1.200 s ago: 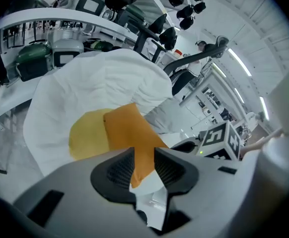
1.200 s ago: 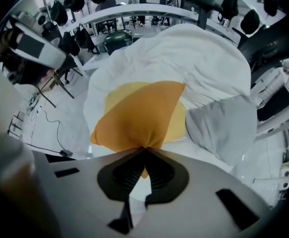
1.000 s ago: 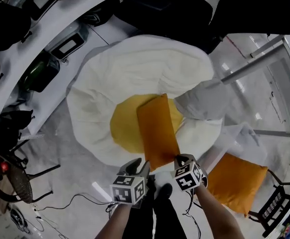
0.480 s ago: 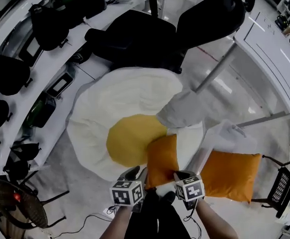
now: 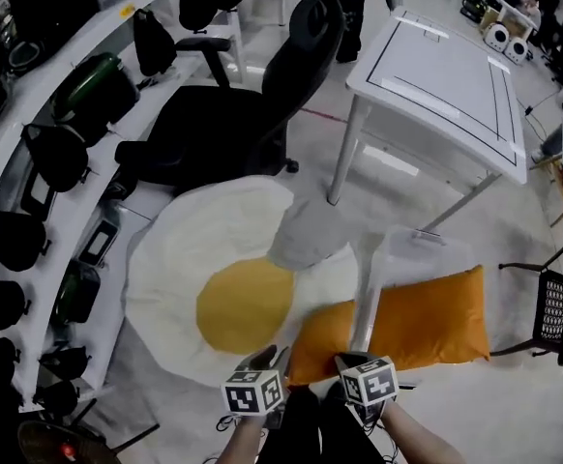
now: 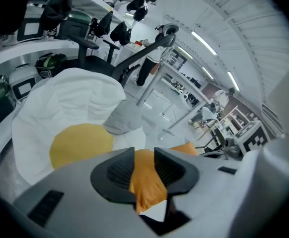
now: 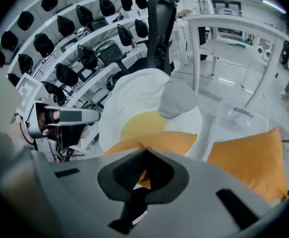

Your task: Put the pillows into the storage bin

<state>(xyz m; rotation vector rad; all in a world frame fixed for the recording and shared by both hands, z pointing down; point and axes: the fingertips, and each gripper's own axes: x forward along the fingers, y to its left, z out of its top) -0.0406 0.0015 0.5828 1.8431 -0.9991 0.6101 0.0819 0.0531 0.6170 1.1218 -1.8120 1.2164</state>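
Observation:
Both grippers hold one orange pillow (image 5: 322,341) by its near edge, lifted above the floor. My left gripper (image 5: 267,359) has a fold of the orange pillow (image 6: 143,182) bunched between its wide-set jaws. The right gripper (image 5: 345,361) is pinched on the pillow's thin edge (image 7: 157,142). Just right of it stands a clear storage bin (image 5: 409,257) with a white corner post (image 5: 364,303). A second orange pillow (image 5: 429,319) lies in or behind it. A grey pillow (image 5: 311,235) rests on a fried-egg-shaped floor cushion (image 5: 199,245) with a yellow centre (image 5: 243,303).
A black office chair (image 5: 238,129) stands beyond the egg cushion. A white table (image 5: 446,75) is at the upper right, its legs near the bin. Curved white shelves (image 5: 40,211) with dark helmets run along the left. A black wire chair (image 5: 552,307) stands at the far right.
Both grippers have risen with the orange pillow. It left the yellow centre and now hangs sideways next to the bin. The head view has tilted up toward the chair and table.

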